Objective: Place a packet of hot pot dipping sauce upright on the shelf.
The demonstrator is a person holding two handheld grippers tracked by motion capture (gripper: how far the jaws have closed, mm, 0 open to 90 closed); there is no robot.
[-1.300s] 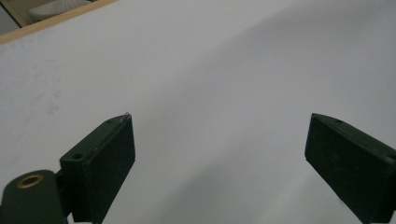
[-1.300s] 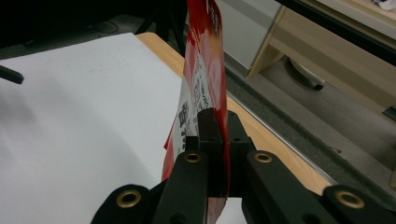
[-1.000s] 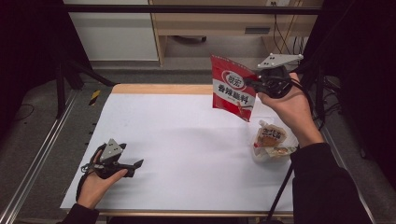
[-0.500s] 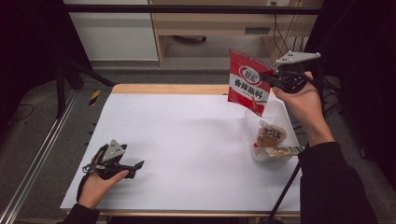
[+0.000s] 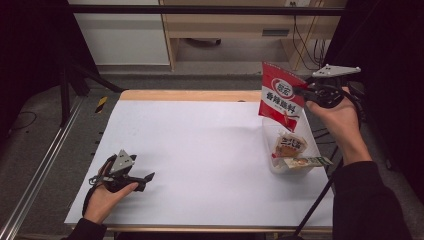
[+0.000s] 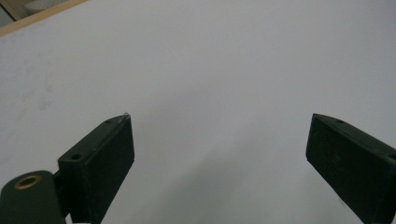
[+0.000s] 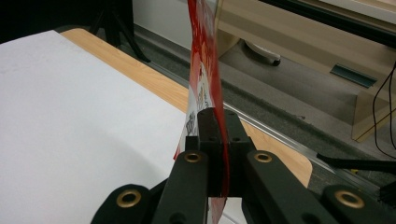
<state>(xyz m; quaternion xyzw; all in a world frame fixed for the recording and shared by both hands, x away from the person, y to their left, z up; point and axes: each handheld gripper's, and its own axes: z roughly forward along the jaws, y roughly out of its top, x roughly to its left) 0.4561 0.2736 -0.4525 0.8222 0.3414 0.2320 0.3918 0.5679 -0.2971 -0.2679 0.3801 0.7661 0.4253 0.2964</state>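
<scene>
Far left, near the front edge of the white table (image 5: 200,150), the left gripper (image 5: 142,178) lay low on the surface in the person's left hand (image 5: 102,197), its tips pointing toward the middle; in the left gripper view its two black jaws stood wide apart over bare white tabletop, nothing between them; across the open middle of the table, plain white and a strip of wooden edge at the back; then, over on the right, a clear plastic tub (image 5: 280,165) sat by the right edge with a small printed packet (image 5: 291,145) inside and another flat packet (image 5: 307,162) lying across its front rim; just above and behind the tub hung the red snack bag (image 5: 281,97), off the table, held upright by its right edge; the right gripper (image 5: 300,92), in the right hand (image 5: 336,112), had it pinched; the right gripper view showed the jaws clamped tight on the thin red bag (image 7: 205,88), edge-on between the pads.
</scene>
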